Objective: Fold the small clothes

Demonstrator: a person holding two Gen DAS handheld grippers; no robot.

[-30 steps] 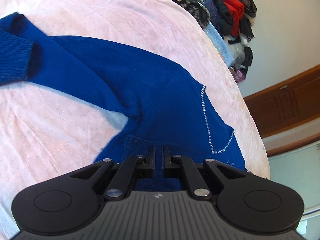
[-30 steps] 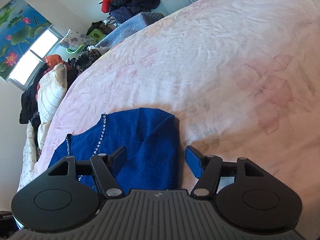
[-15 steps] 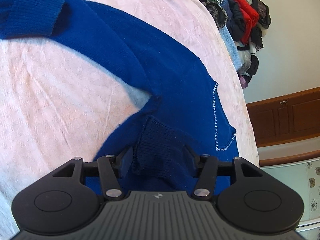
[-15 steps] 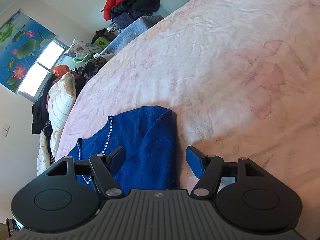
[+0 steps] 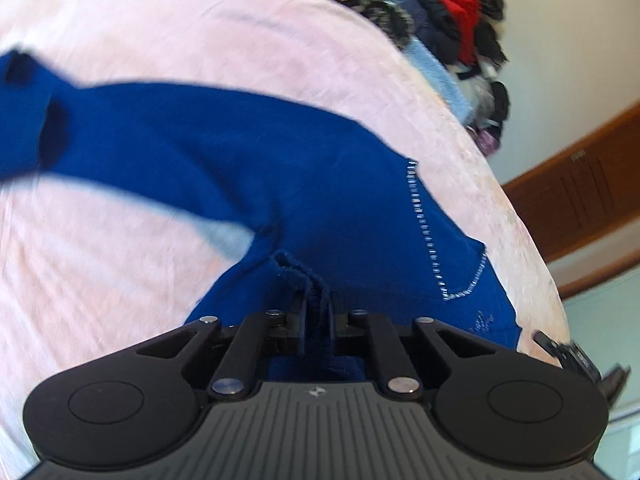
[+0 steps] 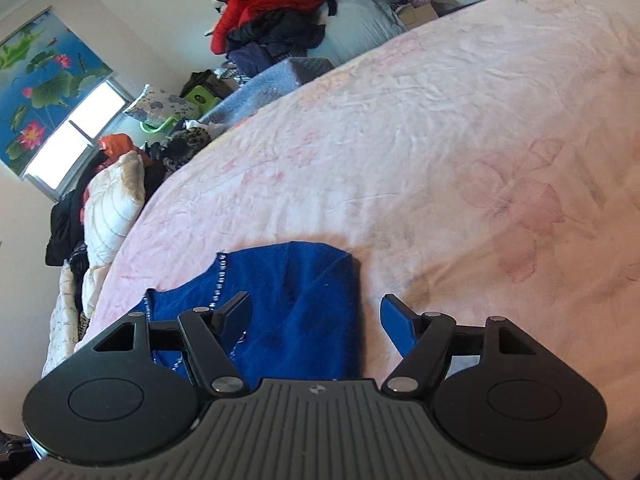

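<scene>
A dark blue knitted sweater (image 5: pixel 280 176) with a line of small silver studs lies spread on the pink bed sheet (image 5: pixel 160 20). One sleeve stretches to the far left in the left wrist view. My left gripper (image 5: pixel 318 304) is shut on a bunched fold of the sweater's ribbed hem, which sticks up between the pads. In the right wrist view a corner of the same sweater (image 6: pixel 288 304) lies below my right gripper (image 6: pixel 316 312), whose jaws stand wide open over the cloth without pressing on it.
A heap of red and dark clothes (image 6: pixel 272 12) and a light blue blanket (image 6: pixel 276 76) lie beyond the bed's far edge. A white pillow (image 6: pixel 112 208) sits at the left. Brown wooden cabinets (image 5: pixel 580 188) stand to the right. The pink sheet (image 6: pixel 460 160) spreads wide ahead.
My left gripper opened over the sweater's ribbed hem, then shut again on a fold of it. The left view shifted and blurred. My right gripper stayed open over the sweater corner.
</scene>
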